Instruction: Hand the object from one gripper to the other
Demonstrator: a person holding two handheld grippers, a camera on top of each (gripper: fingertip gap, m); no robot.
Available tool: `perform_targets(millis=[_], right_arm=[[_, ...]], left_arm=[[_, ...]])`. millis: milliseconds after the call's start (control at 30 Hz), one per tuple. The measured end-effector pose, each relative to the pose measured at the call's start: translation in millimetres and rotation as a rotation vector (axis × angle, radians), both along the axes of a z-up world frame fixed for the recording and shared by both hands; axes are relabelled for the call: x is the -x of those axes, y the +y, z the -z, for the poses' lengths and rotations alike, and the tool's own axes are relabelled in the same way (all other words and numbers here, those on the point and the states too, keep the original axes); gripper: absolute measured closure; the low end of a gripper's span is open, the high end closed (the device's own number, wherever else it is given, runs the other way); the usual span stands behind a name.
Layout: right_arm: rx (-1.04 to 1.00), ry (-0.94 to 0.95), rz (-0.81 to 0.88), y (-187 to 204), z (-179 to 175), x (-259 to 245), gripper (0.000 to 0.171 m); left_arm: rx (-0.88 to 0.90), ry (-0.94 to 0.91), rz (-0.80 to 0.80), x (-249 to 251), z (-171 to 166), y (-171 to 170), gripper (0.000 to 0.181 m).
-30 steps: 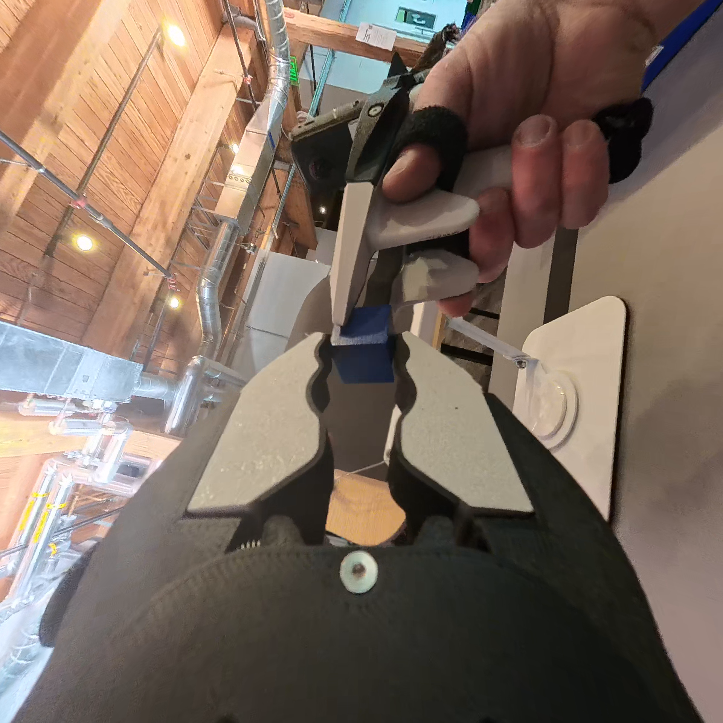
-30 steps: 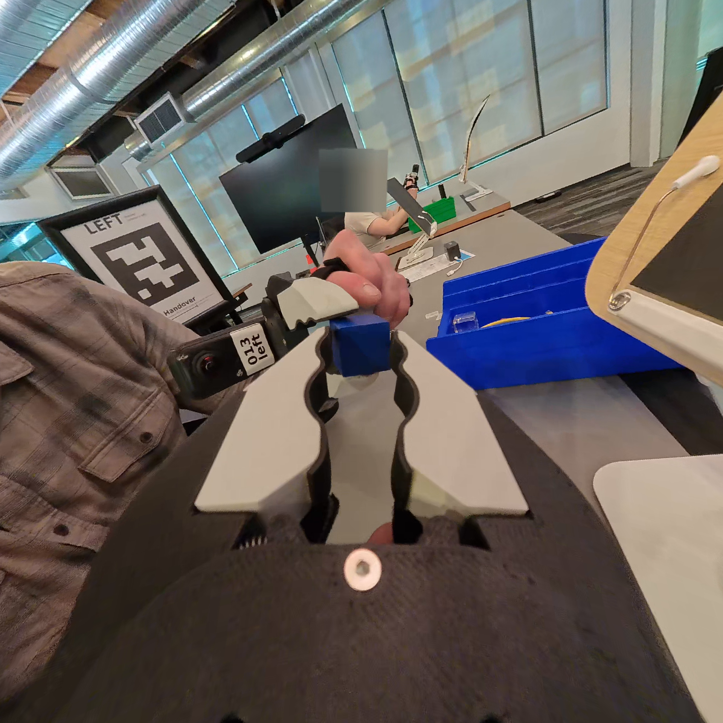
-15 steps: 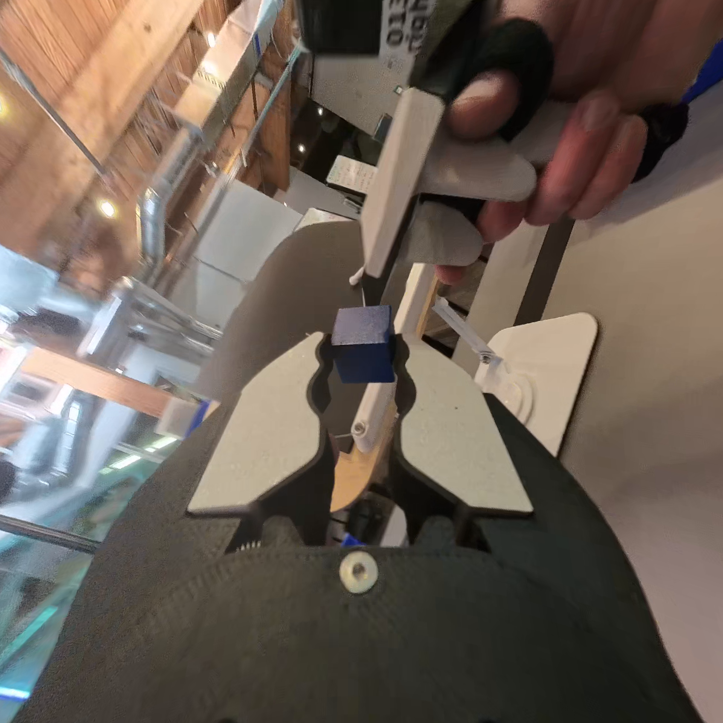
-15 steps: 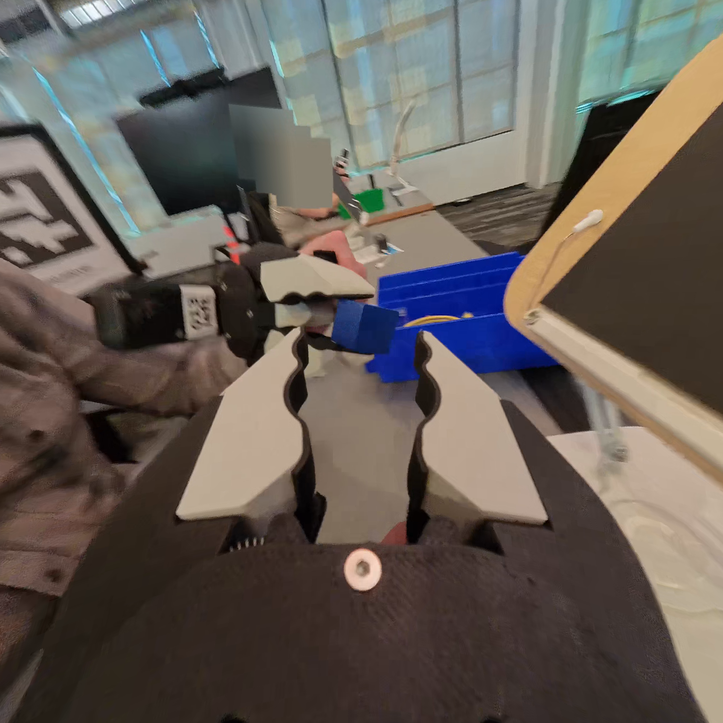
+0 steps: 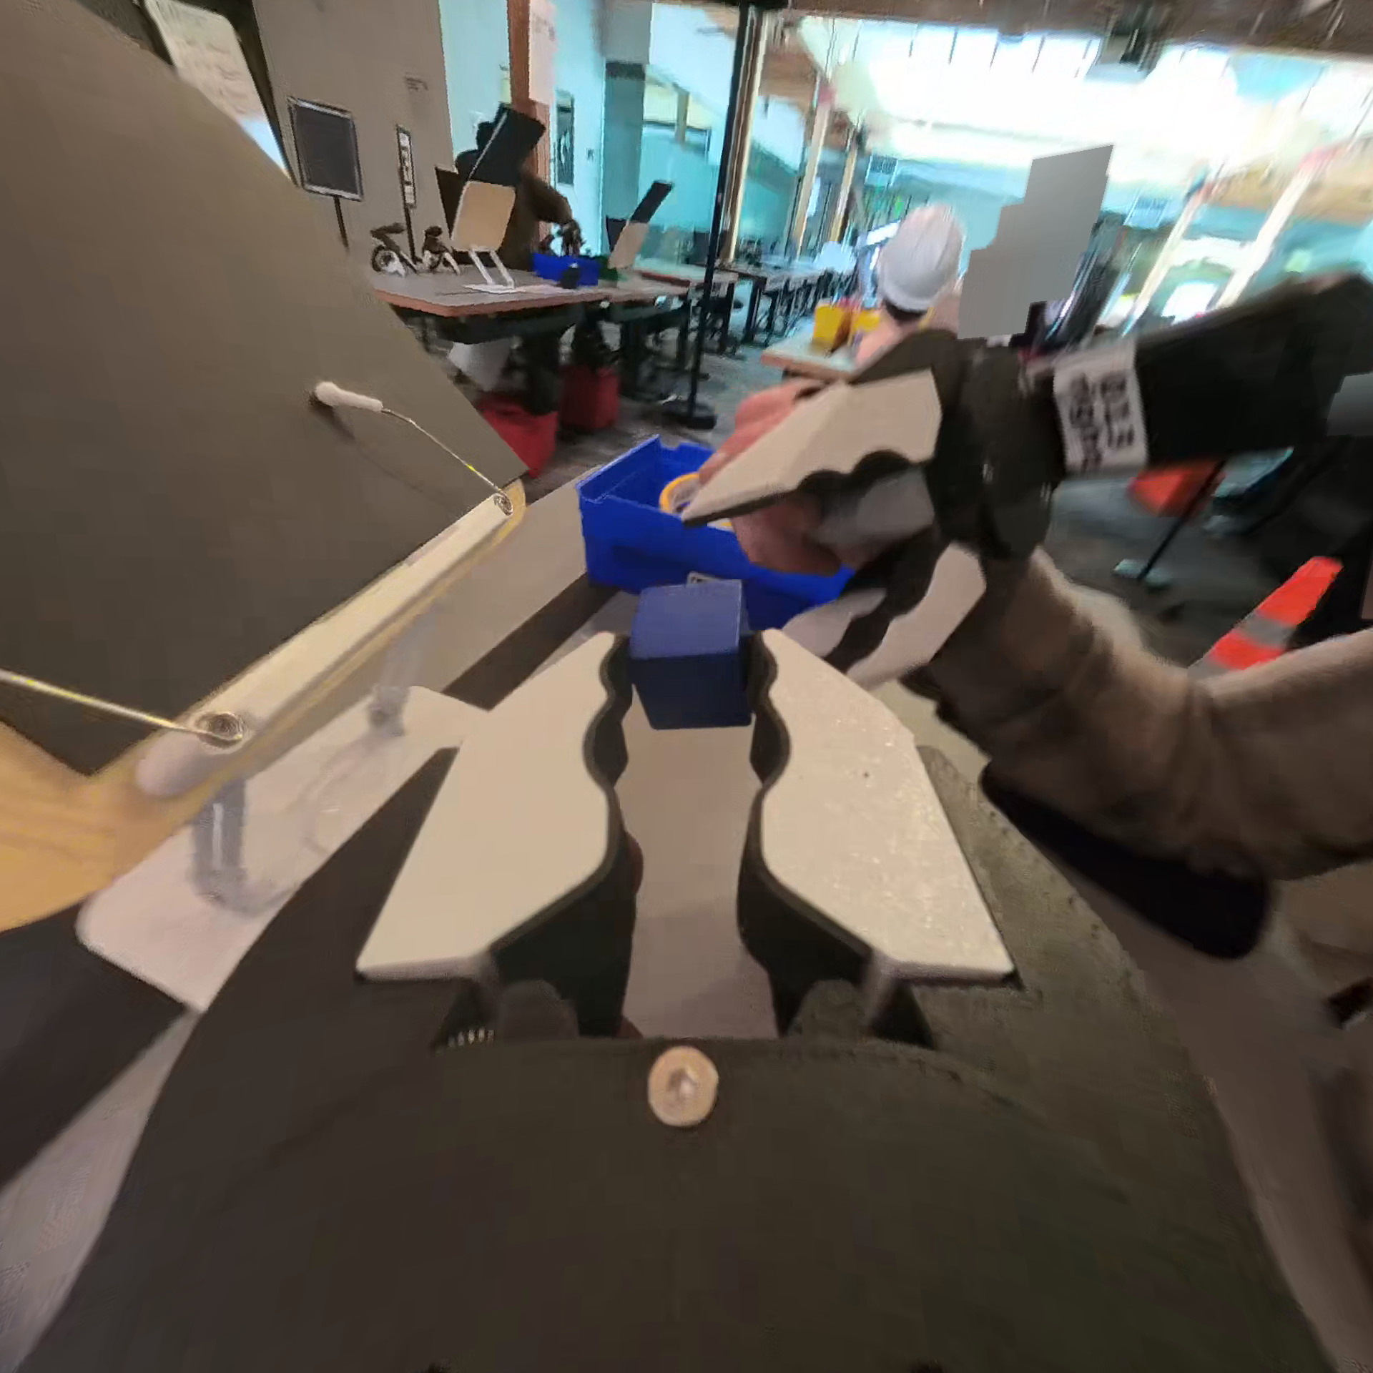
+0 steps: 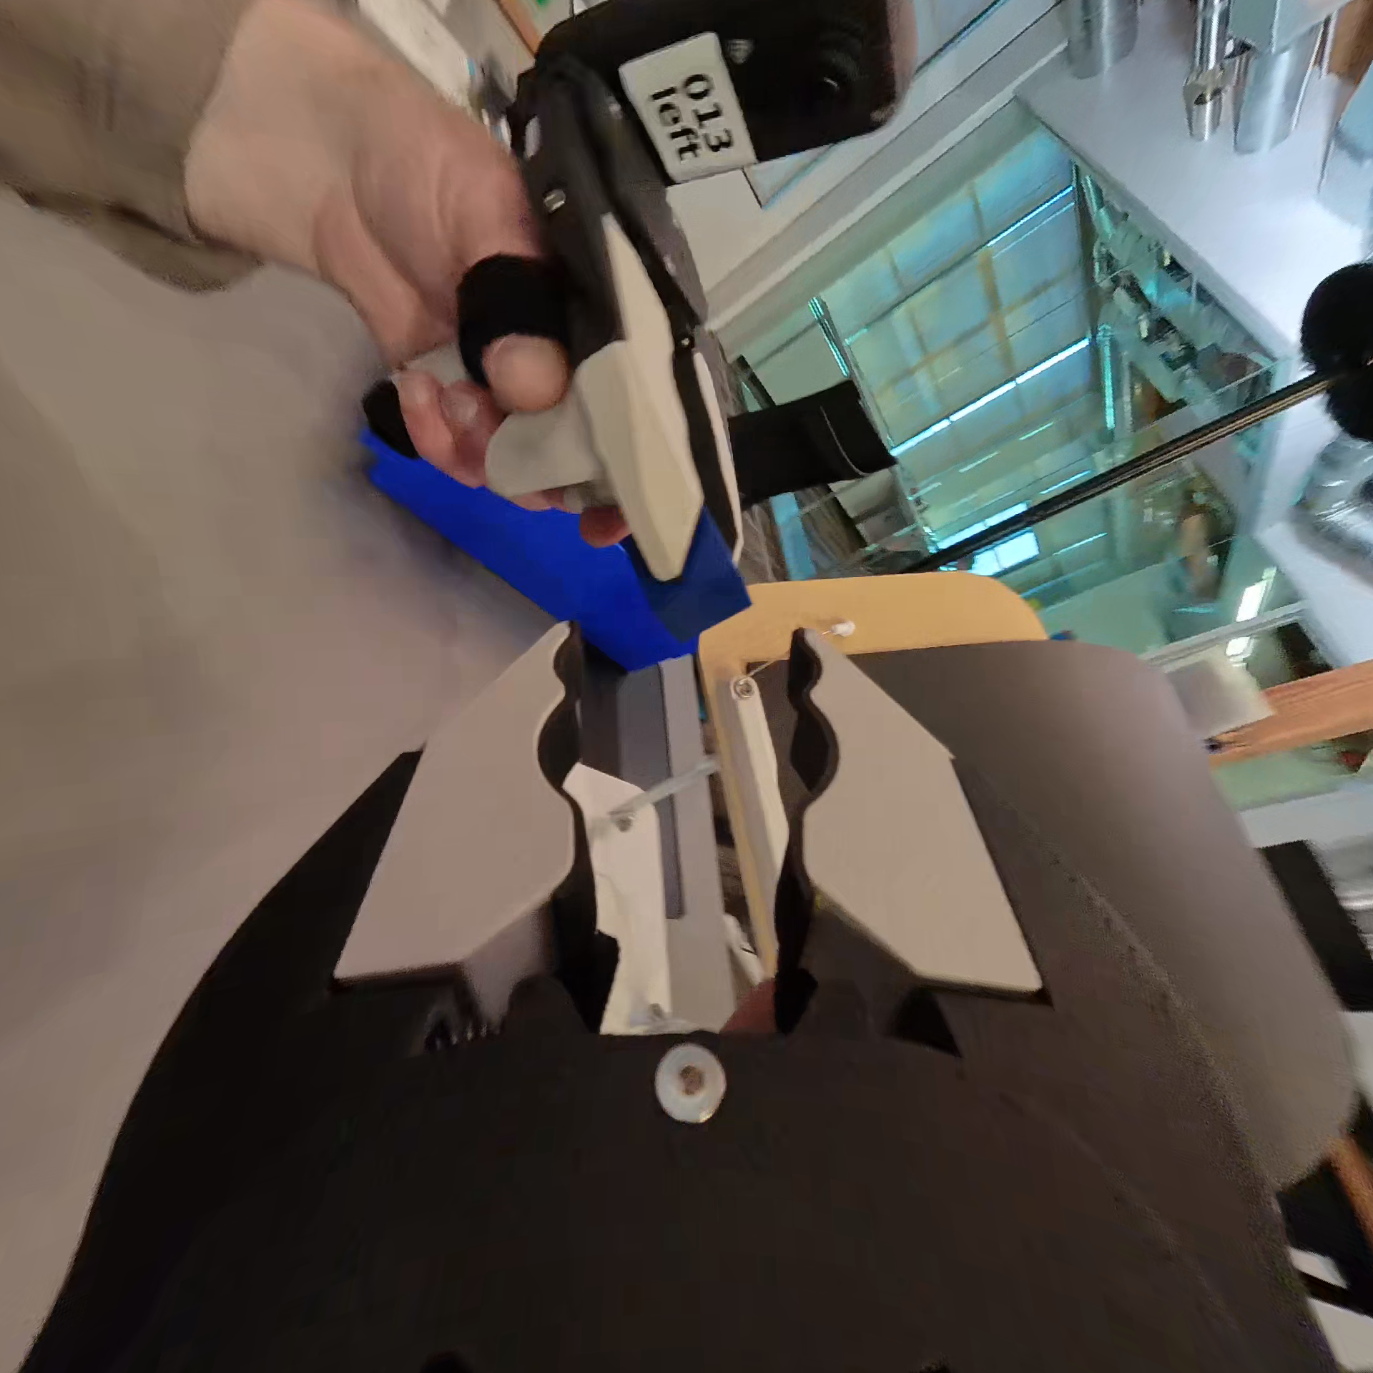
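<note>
The left tongs (image 5: 687,661) are clamped on a small blue cube (image 5: 689,654), pinched between the tips of their grey fingers (image 5: 513,802) above the grey surface (image 5: 691,877). The right tongs (image 6: 683,646) stand apart with nothing between them, close to the cube (image 6: 702,579) but not touching it. A blue bin (image 5: 631,527) sits on the surface beyond the cube. A tilted board (image 5: 148,356) on a white stand (image 5: 171,929) lies to the left.
</note>
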State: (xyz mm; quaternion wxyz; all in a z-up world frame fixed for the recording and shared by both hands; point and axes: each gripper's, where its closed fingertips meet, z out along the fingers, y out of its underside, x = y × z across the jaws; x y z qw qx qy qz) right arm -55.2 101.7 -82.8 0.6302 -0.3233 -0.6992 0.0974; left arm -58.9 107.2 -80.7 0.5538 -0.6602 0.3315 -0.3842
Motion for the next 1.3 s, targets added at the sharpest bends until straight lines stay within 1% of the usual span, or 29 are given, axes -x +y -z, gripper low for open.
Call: perform_targets(millis=[67,133,233,400,433,500,633,733,767,800,967,1033,1067,1133,1233,1300], right_arm=[[-0.085,-0.011,0.03,1,2,8,0.11],[-0.167,0.021,0.077,5,-3,15,0.099],[-0.257,0.072,0.113,7,-6,26,0.1],[-0.332,0.19,0.251,19,-20,34,0.111],[-0.328,0.203,0.256,19,-19,36,0.112],[-0.313,0.261,0.274,19,-23,37,0.121],[-0.299,0.375,0.322,20,-33,36,0.131],[-0.291,0.446,0.356,20,-38,34,0.133],[-0.298,0.454,0.365,20,-38,34,0.141],[-0.304,0.462,0.372,20,-38,34,0.143],[-0.245,0.463,0.347,20,-37,34,0.144],[-0.198,0.48,0.337,22,-39,31,0.145],[-0.164,0.485,0.331,24,-40,29,0.145],[-0.031,0.458,0.296,30,-36,28,0.145],[0.187,0.421,0.216,36,-31,24,0.145],[0.395,0.359,0.149,37,-21,22,0.145]], left_arm=[[0.071,-0.09,0.044,3,-5,-1,0.152],[0.123,-0.179,0.057,7,-11,0,0.152],[0.151,-0.244,0.064,8,-15,2,0.152],[0.175,-0.358,0.07,7,-21,5,0.152],[0.174,-0.38,0.066,7,-22,6,0.152],[0.182,-0.423,0.058,6,-23,9,0.152],[0.18,-0.526,0.047,6,-29,11,0.152],[0.173,-0.611,0.05,7,-35,11,0.152],[0.174,-0.626,0.056,6,-35,10,0.152],[0.178,-0.638,0.061,6,-35,10,0.152],[0.174,-0.646,0.06,5,-35,10,0.153],[0.146,-0.637,0.048,6,-37,10,0.152],[0.119,-0.629,0.021,9,-38,12,0.146],[0.047,-0.587,-0.024,14,-41,13,0.139],[-0.129,-0.402,-0.111,17,-42,12,0.136],[-0.284,-0.212,-0.165,14,-39,9,0.134]])
